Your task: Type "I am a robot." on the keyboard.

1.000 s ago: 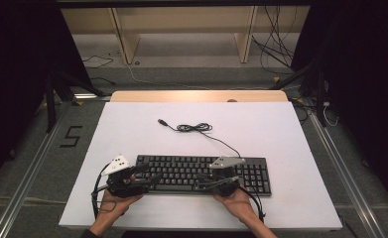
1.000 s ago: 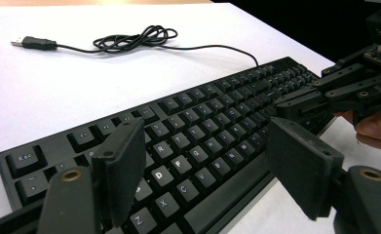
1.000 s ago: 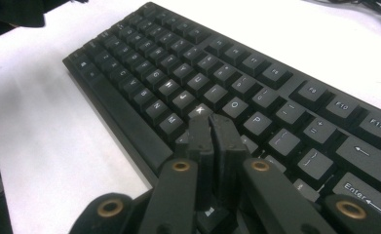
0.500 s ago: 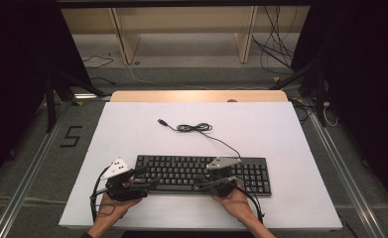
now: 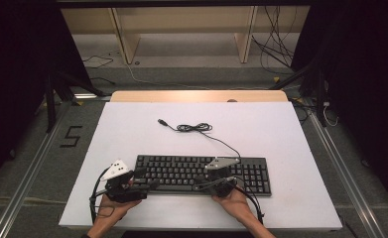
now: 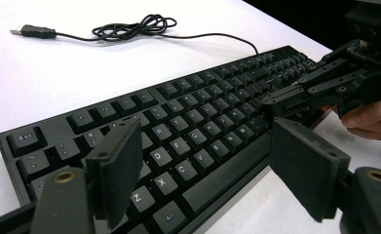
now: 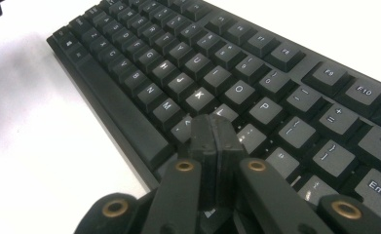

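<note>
A black keyboard (image 5: 201,171) lies flat near the front of the white table (image 5: 281,134). Its thin cable (image 5: 196,128) runs back in a loose coil to a USB plug (image 5: 162,122). My left gripper (image 5: 151,185) is at the keyboard's front left corner and stands open. In the left gripper view (image 6: 210,168) one pad hovers over the left letter keys (image 6: 178,141) and the other is beyond the front edge. My right gripper (image 5: 197,187) points left over the front key rows. Its jaws (image 7: 212,134) are shut, with the tip at the keys (image 7: 198,63) near L; contact is unclear.
The coiled cable (image 6: 129,27) lies on bare white table behind the keyboard. A wooden strip (image 5: 199,95) borders the table's far edge, with shelving and floor cables beyond. A hand (image 5: 238,206) holds each gripper at the table's front edge.
</note>
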`<state>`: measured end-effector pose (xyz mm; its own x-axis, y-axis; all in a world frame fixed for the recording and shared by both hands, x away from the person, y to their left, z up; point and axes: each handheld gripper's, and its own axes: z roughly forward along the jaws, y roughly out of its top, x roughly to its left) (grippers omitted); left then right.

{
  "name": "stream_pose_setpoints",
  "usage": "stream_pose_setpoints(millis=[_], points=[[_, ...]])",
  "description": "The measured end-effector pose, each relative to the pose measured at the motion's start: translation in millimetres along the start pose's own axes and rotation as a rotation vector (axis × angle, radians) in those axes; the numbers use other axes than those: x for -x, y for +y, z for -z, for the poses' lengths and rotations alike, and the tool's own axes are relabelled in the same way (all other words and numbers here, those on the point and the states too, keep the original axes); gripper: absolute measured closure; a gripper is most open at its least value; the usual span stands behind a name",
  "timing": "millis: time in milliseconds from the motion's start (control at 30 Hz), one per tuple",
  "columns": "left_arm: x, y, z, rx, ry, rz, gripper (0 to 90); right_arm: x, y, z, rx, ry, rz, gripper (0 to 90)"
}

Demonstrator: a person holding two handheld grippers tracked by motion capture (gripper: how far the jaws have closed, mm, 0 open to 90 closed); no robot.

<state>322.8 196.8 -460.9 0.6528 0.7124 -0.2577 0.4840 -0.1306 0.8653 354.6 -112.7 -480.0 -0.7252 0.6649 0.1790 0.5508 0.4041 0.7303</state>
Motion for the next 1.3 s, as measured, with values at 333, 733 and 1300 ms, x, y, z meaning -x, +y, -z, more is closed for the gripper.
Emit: stream_pose_setpoints(millis=[333,733,1300], points=[[-0.2,-0.1,0.5,0.001,0.001,-0.003,27.8,-0.8,-0.9,-1.7,-0.007,-0.006,0.01,90.0],[-0.8,-0.1,0.8,0.003,0.003,-0.006,27.8,1.0,1.0,6.6,0.037,0.019,0.006,81.0],[-1.2,0.3,1.4,0.006,0.002,0.001,27.7,5.9,3.8,38.9,0.148,0.064,-0.005,59.4]])
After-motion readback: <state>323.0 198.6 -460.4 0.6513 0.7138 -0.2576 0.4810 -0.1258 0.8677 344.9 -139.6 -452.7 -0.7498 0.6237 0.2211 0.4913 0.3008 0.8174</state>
